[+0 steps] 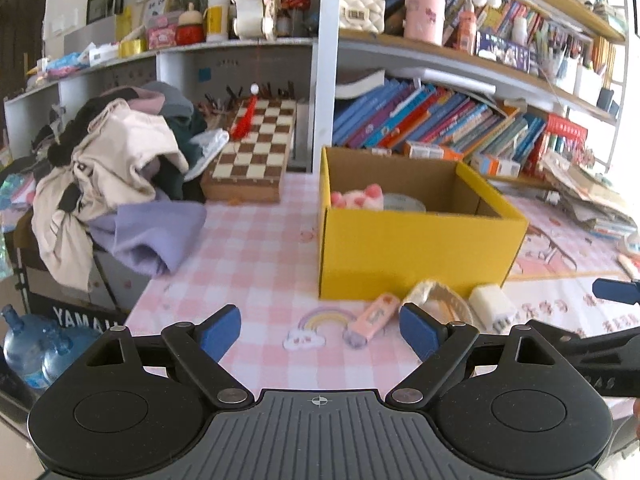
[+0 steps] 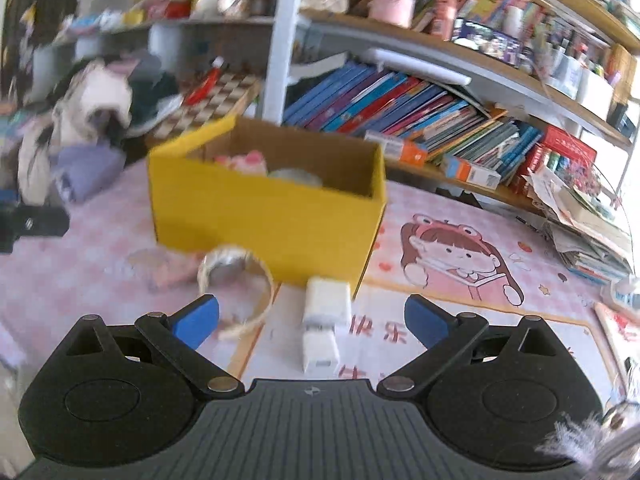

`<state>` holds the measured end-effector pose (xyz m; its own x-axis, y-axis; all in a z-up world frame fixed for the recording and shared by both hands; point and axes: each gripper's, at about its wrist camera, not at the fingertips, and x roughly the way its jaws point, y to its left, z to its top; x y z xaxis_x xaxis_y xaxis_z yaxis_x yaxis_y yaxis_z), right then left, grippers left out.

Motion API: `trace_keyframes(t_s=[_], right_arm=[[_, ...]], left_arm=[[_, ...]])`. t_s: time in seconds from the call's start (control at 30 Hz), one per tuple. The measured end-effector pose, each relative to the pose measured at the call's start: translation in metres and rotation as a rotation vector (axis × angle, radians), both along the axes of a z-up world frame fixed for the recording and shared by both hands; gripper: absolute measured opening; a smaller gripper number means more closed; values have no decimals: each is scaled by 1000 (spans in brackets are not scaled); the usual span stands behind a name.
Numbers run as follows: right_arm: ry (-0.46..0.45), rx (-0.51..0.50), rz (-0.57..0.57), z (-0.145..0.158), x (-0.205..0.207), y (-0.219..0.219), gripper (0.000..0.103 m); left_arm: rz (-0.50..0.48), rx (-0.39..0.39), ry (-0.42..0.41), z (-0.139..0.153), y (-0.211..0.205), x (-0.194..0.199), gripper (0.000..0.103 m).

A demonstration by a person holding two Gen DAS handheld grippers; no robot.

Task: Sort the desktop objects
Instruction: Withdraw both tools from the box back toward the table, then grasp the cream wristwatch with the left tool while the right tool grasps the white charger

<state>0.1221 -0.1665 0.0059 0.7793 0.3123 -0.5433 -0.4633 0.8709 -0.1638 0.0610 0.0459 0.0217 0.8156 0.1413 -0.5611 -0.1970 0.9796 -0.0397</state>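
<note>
Nearest, both pairs of fingers spread wide, holding and touching nothing: left gripper (image 1: 320, 330) before the pink case (image 1: 372, 318), right gripper (image 2: 312, 316) over the white charger (image 2: 325, 320). Probably between picks; next calls for closing on the charger. Just beyond, tape roll (image 2: 236, 280) on the desk (image 1: 256, 256). Farther, yellow box (image 2: 272, 212), partly filled.

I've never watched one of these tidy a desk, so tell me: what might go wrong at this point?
The pink eraser-like stick, tape roll and white charger lie close together against the yellow box, so the open left gripper might nudge a neighbour while closing on one. The right gripper, also open, hovers over the same charger, and the right view is blurred, so the two could collide.
</note>
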Motion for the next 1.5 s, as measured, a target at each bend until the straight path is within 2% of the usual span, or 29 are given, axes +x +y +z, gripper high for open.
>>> trace_keyframes(t_s=[0.17,0.43,0.73,1.13,1.33,1.5], right_arm=[[38,-19,14,-8,-2,0,100],[120,18,-23,-13,7,-12,100],[158,18,-16,-17,8,-14,100],[200,28,12,-20,12,-15,90],[206,28,9,-20,16,-17,90],[219,29,10,-22,20,-18,84]], left_arm=[[-39,19,42,-12,-13,0,89],[-57,30,81,-19,-21,4,89],[-82,40,103,-26,-30,7,89],[-76,28,154,-35,-26,13,89],[-89,25,149,-36,-28,16,89],[-122,23,148,-35,-32,18,88]])
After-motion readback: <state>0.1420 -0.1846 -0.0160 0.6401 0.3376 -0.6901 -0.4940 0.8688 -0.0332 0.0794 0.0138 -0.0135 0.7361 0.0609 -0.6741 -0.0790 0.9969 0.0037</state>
